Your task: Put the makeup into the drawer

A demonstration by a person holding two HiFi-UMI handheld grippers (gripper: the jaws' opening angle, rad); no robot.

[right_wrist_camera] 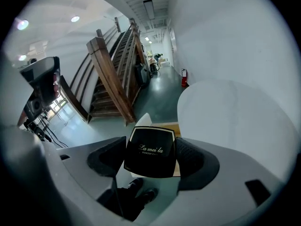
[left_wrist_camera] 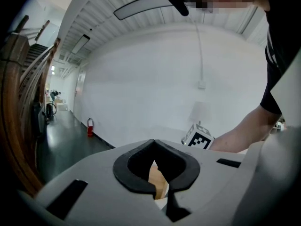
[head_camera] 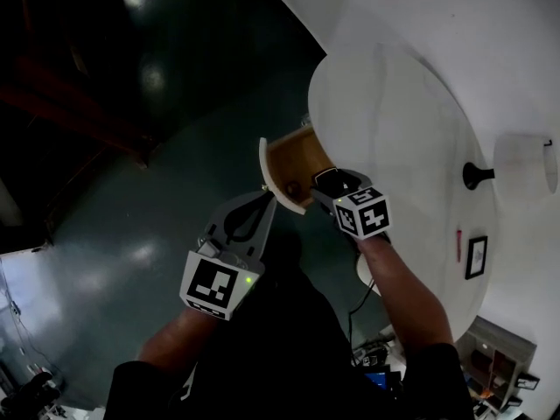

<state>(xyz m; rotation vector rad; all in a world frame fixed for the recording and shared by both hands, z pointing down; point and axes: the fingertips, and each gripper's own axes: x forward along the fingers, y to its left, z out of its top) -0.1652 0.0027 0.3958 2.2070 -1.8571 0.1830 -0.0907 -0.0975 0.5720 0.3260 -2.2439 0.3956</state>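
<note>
The round white table (head_camera: 394, 112) has its drawer (head_camera: 302, 157) pulled out, wooden inside, white front panel (head_camera: 273, 178) toward me. My right gripper (head_camera: 339, 188) hangs over the drawer's near end, shut on a black square powder compact (right_wrist_camera: 150, 152) with gold lettering; the drawer's wood (right_wrist_camera: 175, 127) shows just beyond it. My left gripper (head_camera: 262, 206) sits right at the front panel's near side with its jaw tips meeting. Through the loop of its jaws in the left gripper view I see drawer wood (left_wrist_camera: 157, 180). Whether it pinches anything is hidden.
On the table's right stand a lamp (head_camera: 523, 160) with a black base (head_camera: 476, 176), a small picture frame (head_camera: 477, 256) and a thin red item (head_camera: 458, 244). Dark glossy floor (head_camera: 157, 103) lies left of the table. A wooden staircase (right_wrist_camera: 110, 74) rises beyond.
</note>
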